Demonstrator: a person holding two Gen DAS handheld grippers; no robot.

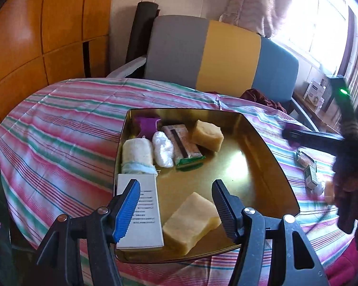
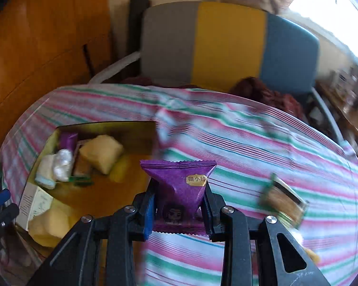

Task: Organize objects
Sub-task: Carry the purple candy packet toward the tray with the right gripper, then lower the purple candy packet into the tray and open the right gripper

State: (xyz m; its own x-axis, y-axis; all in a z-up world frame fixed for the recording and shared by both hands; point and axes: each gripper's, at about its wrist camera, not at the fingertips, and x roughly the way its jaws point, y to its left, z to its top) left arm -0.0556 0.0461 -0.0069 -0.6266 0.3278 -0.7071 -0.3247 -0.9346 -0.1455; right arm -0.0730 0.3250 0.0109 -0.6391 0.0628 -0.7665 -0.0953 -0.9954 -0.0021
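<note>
Purple snack packet (image 2: 179,186) sits clamped in the right tongs (image 2: 179,211); left tongs (image 1: 176,205) gape wide, holding nothing

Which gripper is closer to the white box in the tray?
Left. The left gripper hangs open right over the white box; the right gripper, clamping a purple packet, is off beside the tray.
</note>
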